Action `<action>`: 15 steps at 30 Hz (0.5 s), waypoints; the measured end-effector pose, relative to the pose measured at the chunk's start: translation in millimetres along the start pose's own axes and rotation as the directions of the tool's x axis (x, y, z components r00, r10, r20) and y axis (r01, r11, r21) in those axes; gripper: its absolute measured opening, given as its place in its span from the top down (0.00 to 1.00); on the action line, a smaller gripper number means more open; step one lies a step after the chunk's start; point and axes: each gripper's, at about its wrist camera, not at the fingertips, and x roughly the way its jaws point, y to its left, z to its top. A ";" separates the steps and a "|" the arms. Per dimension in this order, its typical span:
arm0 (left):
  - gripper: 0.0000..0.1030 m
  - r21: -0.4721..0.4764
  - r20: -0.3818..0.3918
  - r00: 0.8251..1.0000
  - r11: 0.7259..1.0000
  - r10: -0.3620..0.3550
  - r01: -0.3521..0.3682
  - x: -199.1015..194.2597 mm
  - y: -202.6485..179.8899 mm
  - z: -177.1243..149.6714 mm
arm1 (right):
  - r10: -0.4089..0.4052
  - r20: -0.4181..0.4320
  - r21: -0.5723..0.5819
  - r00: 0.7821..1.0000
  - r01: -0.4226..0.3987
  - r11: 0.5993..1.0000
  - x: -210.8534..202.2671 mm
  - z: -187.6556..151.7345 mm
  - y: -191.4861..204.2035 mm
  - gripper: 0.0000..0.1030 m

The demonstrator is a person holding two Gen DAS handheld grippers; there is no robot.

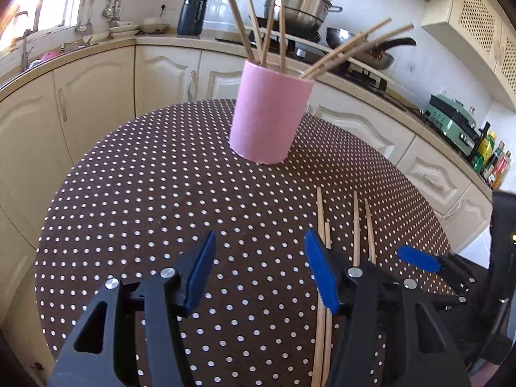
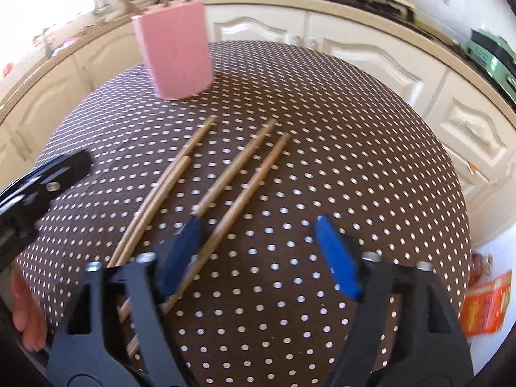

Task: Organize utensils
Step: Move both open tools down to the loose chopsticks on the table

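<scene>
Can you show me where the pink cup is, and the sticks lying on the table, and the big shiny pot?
pink cup (image 1: 267,116), left wrist view, on its side wall.
sticks lying on the table (image 2: 238,164), right wrist view, mid-shaft of one.
big shiny pot (image 1: 298,3), left wrist view, on its steel side.

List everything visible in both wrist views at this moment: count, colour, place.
Holder: one, pink, upright on the table's far side.
Chopsticks in holder: about seven, wooden, leaning outward.
Loose chopsticks: four, wooden, flat on the cloth.
Tablecloth: one, brown with white dots, covering the table.
Steamer pot: one, steel, on the stove.
Pan: one, dark, on the stove.
Appliance: one, green, on the right counter.
Left gripper: black, blue pads, open, empty.
Right gripper: black, blue pads, open, one chopstick between the pads, untouched.
</scene>
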 end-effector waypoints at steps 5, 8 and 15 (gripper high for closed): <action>0.44 0.081 -0.085 0.996 0.997 0.020 -0.013 15.5 -19.0 -3.5 | 0.052 0.016 -0.019 0.999 -0.052 0.998 -7.7 -3.4 -3.4 0.79; 0.44 0.115 -0.112 0.993 0.993 0.022 -0.009 20.4 -26.1 -3.3 | 0.112 0.011 0.011 0.994 -0.112 0.994 -11.6 -7.0 -17.7 0.85; 0.44 0.166 -0.153 0.987 0.986 0.050 -0.024 29.9 -33.8 -3.6 | 0.202 0.014 0.050 0.979 -0.202 0.978 -18.9 -12.8 -39.7 0.89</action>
